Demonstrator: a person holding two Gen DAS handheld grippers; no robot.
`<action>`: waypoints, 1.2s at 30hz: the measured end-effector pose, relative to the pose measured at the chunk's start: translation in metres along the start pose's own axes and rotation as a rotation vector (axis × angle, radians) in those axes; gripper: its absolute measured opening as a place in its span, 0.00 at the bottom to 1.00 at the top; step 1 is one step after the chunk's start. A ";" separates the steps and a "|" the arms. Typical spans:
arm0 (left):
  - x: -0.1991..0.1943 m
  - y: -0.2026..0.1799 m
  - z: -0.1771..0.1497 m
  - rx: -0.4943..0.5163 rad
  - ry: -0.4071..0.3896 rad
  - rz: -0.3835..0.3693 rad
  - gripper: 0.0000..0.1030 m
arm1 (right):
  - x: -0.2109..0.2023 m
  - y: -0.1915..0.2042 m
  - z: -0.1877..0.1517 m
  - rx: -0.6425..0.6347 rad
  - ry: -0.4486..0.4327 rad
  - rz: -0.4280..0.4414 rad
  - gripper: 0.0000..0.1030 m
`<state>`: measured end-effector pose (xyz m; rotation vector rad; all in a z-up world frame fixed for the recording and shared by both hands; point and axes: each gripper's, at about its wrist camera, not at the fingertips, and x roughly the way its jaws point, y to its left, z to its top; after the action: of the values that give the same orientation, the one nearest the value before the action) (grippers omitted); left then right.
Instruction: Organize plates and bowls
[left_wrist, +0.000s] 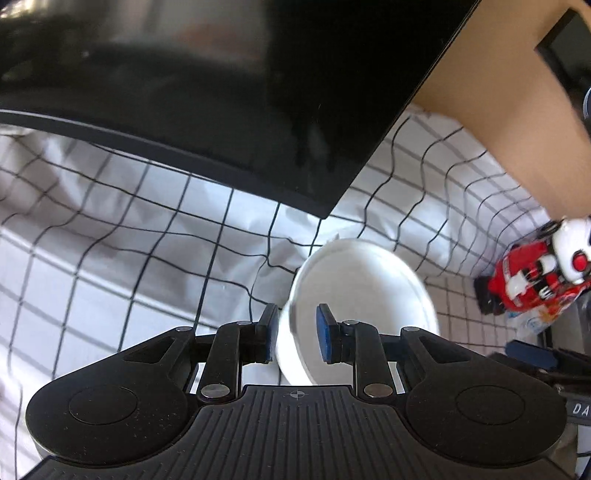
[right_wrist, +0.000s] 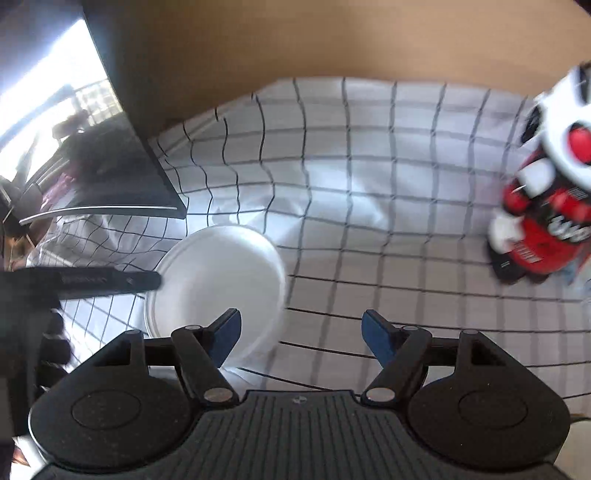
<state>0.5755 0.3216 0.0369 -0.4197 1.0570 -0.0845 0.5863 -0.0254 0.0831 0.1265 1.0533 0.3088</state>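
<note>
Bowl (left_wrist: 364, 295), white, clamped by its rim in my left tool (left_wrist: 295, 334), carried over the checked cloth on the table (left_wrist: 129, 258). Right tool (right_wrist: 301, 332) spread wide, nothing in it. Count: 1 bowl, 0 plates in view, 1 red toy (right_wrist: 543, 206). Progress: early, I'd say; no stack seen yet.

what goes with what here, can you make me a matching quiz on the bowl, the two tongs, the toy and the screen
Things:
1. bowl
2. right tongs
3. toy
4. screen

Descriptions:
a. red, white and black
b. open, holding nothing
c. white, rim between the left tongs
d. dark and glossy, above the checked cloth

Pairs: 1-c, 2-b, 3-a, 4-d
</note>
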 end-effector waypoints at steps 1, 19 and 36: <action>0.008 0.002 0.000 0.001 0.010 -0.001 0.24 | 0.010 0.004 0.003 0.015 0.012 -0.004 0.71; 0.064 -0.007 -0.005 0.082 0.153 -0.069 0.20 | 0.095 0.000 -0.010 0.244 0.228 0.036 0.18; -0.102 -0.168 -0.061 0.107 0.046 -0.063 0.21 | -0.125 -0.052 -0.041 -0.023 0.067 0.157 0.19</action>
<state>0.4948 0.1767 0.1586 -0.3559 1.0799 -0.2064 0.5032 -0.1159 0.1543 0.1795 1.1083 0.4696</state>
